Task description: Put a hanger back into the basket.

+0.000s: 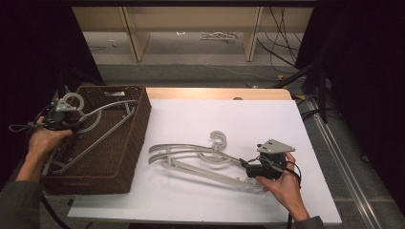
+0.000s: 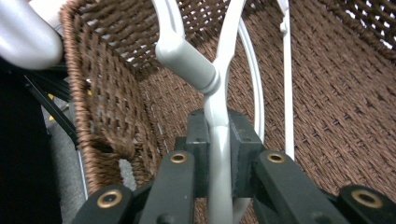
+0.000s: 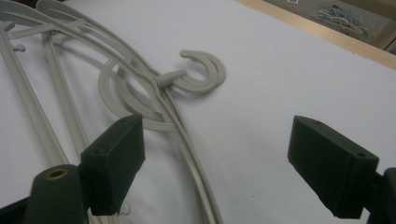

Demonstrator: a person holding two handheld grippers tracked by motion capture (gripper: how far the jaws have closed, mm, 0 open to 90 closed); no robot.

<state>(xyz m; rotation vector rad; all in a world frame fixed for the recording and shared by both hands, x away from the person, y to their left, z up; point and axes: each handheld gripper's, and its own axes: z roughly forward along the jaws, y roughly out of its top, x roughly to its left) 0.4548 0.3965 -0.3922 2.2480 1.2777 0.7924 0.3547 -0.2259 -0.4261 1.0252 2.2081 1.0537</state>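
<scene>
A pale grey plastic hanger [image 1: 102,129] lies tilted in the brown wicker basket [image 1: 138,129], its hook [image 1: 71,101] raised over the left rim. My left gripper [image 1: 59,117] is shut on this hanger. In the left gripper view the pads of that gripper [image 2: 218,135] press on the hanger's thin arm [image 2: 219,154] just below the neck [image 2: 187,56]. Two more grey hangers [image 1: 191,160] lie stacked flat on the white table top [image 1: 248,119]. My right gripper [image 1: 252,168] stands open at their right end. In the right gripper view one hanger arm [image 3: 187,140] runs between that gripper's [image 3: 222,163] spread jaws, untouched.
The basket stands at the table's left edge, its woven wall [image 2: 107,93] close beside the held hanger. A wooden strip [image 1: 215,93] borders the table's far side. Shelving legs and cables [image 1: 282,52] lie on the floor beyond.
</scene>
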